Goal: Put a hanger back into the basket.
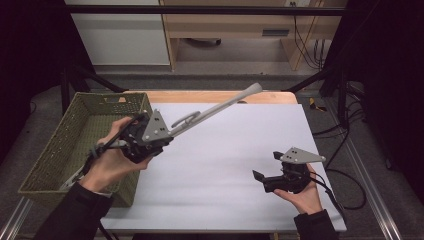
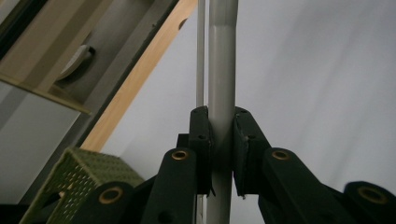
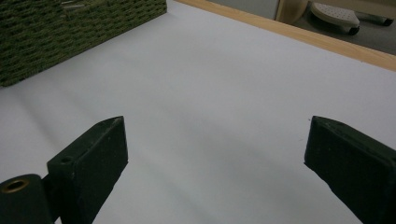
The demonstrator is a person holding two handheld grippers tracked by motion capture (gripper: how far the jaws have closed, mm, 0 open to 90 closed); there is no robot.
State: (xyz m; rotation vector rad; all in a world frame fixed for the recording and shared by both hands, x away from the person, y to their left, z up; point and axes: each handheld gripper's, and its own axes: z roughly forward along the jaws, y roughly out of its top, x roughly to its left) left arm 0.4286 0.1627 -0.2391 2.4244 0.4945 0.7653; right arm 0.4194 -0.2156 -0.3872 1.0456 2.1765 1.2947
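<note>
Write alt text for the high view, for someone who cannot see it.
The left gripper holds a long grey tool by one end, raised slanting over the white table beside a green woven basket. The right gripper rests open and empty near the table's right edge.

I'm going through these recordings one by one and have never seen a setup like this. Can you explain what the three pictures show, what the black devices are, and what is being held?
No robot here: a person holds a hand-operated two-jaw gripper in each hand. The high view looks down from above the person's side of the table, which has a white cover. The other two pictures come from cameras riding on the grippers, looking along their black jaws.

The left gripper is shut on a long grey tool, lifted off the table and slanting up to the right; in the left gripper view the pads clamp its shaft. I can't tell what kind of tool it is.

The right gripper is open and holds nothing, low over the cover. A green woven basket stands at the table's left edge.
</note>
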